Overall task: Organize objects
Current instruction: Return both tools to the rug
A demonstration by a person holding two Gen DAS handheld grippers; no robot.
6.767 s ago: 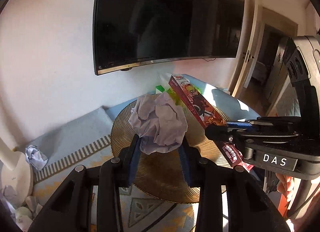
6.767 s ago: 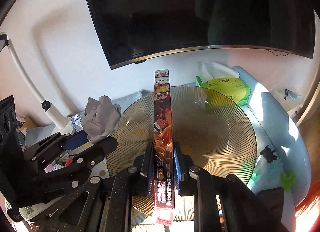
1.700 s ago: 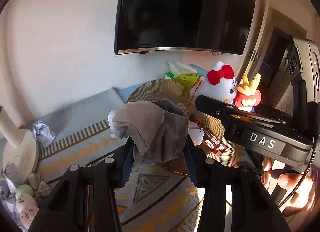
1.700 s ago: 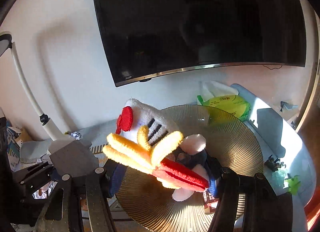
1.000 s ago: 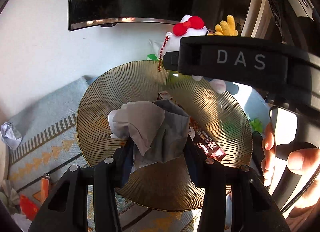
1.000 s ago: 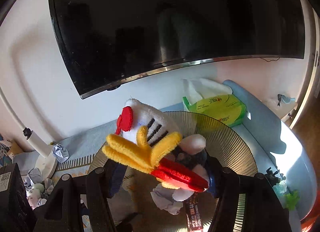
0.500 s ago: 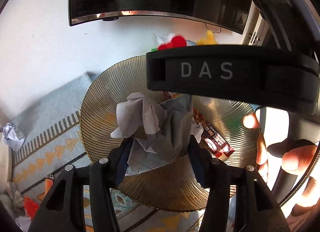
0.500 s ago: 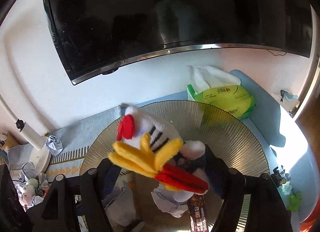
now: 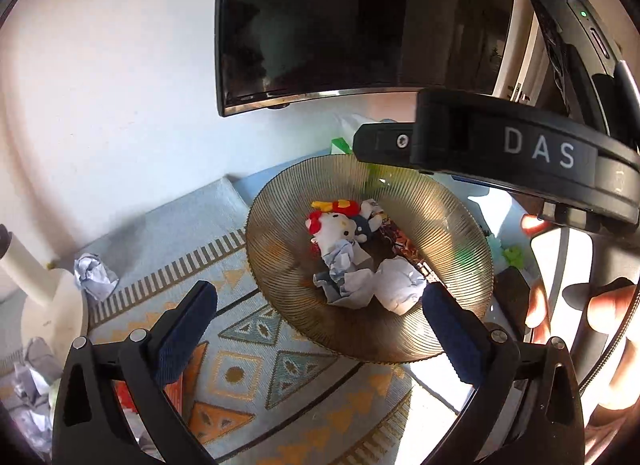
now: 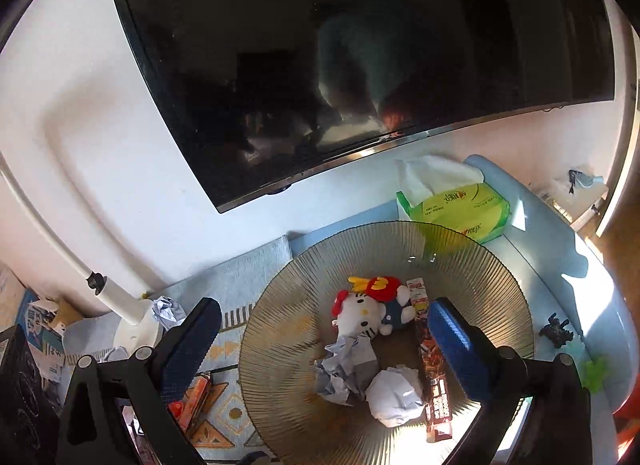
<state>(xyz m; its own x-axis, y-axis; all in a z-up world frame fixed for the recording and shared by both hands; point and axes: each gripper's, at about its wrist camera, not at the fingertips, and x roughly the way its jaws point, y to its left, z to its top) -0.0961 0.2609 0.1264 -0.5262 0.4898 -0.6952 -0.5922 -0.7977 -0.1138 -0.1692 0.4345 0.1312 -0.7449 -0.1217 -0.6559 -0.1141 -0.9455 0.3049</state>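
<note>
Below a dark wall-mounted television (image 10: 360, 65), the ribbed glass bowl (image 10: 312, 265) on the patterned table mat (image 9: 248, 369) holds a plush toy (image 10: 360, 315), crumpled papers (image 10: 394, 389) and a snack box (image 10: 434, 385). Left gripper (image 9: 316, 325) and right gripper (image 10: 320, 349) both gape empty above it.

Plush toys (image 10: 366, 315), crumpled papers (image 10: 394, 393) and box (image 10: 434, 377) lie in ribbed bowl (image 10: 480, 265).

White letters "DAS" stand on the black body of the right gripper (image 9: 536, 153). The green tissue pack (image 10: 460, 205) carries red print, too small to read.
</note>
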